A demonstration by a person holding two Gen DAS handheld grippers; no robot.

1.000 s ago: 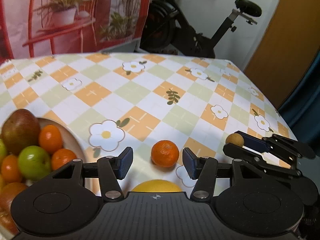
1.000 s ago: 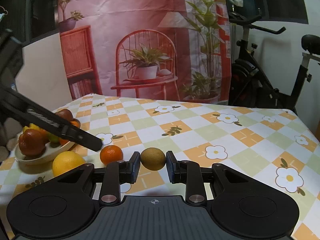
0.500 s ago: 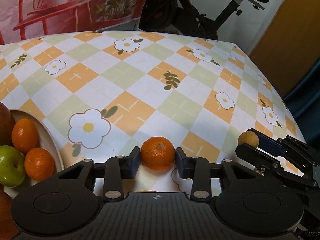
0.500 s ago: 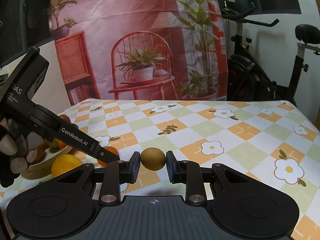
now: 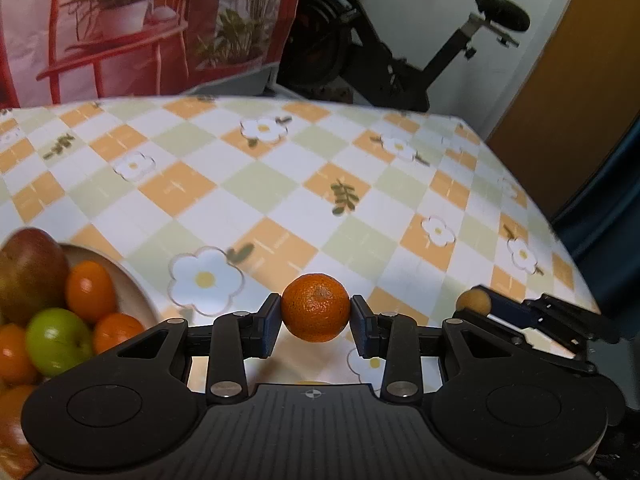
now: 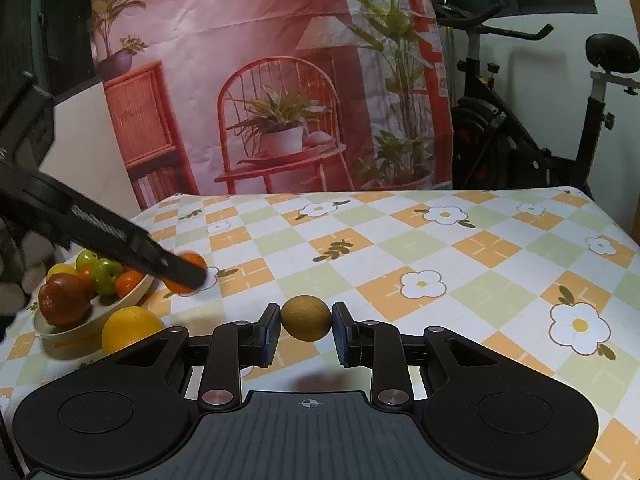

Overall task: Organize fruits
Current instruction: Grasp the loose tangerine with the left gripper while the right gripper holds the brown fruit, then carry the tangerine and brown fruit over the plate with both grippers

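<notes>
A: Holding what now?
B: Left gripper (image 5: 316, 320) clamps the mandarin (image 5: 315, 307) above the table (image 5: 256, 184); right gripper (image 6: 306, 330) clamps the brown fruit (image 6: 306, 318).
A: Next?
B: Probably carry both to the bowl (image 6: 80, 330); release gently.

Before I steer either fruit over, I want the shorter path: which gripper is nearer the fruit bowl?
Left. The left gripper, holding a mandarin, sits just right of the fruit bowl; the right gripper, holding a brown fruit, is farther right.
</notes>
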